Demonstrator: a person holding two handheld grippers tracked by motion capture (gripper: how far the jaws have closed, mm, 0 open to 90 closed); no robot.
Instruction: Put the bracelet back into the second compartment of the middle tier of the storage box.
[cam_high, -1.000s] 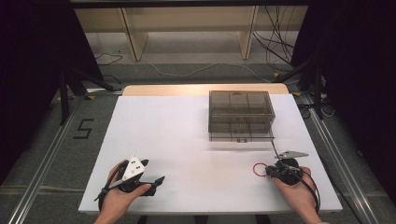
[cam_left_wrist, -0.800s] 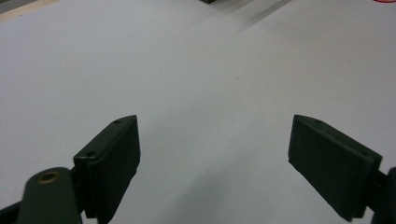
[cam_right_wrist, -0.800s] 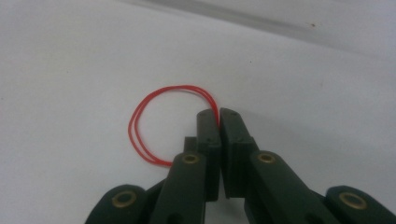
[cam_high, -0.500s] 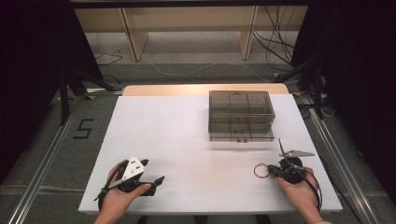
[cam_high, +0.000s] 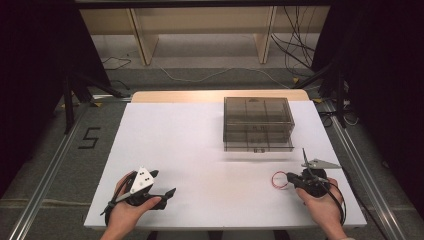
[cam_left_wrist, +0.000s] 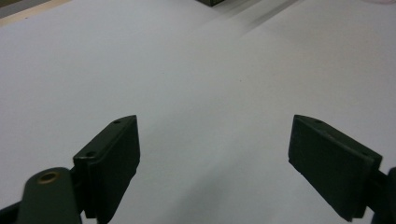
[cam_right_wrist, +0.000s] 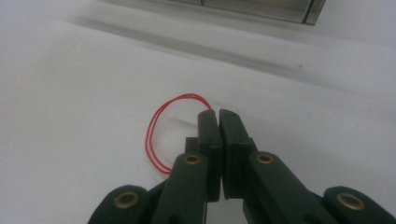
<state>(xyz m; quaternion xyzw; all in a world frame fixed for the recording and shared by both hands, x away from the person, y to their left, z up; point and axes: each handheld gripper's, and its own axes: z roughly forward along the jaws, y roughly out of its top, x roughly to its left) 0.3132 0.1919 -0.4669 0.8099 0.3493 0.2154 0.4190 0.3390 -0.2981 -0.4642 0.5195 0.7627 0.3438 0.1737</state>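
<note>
Right gripper view shows the right gripper (cam_right_wrist: 218, 114) with its jaws pressed together on a red rubber band (cam_right_wrist: 161, 135), pinching 1 edge of the loop at the tips while the rest of it lies on the white bench (cam_right_wrist: 70, 93) to the left of the jaws. In the high view the drawer box (cam_high: 258, 123) of smoky clear plastic sits well ahead of those jaws, with all its drawers apparently shut. The left gripper (cam_left_wrist: 215, 154) rests low over bare bench, its 2 jaws spread wide and holding nothing. I judge the work to be at an early stage: the band is gripped but not lifted, and carrying it to the box, opening a drawer and putting it away all seem left to do.
</note>
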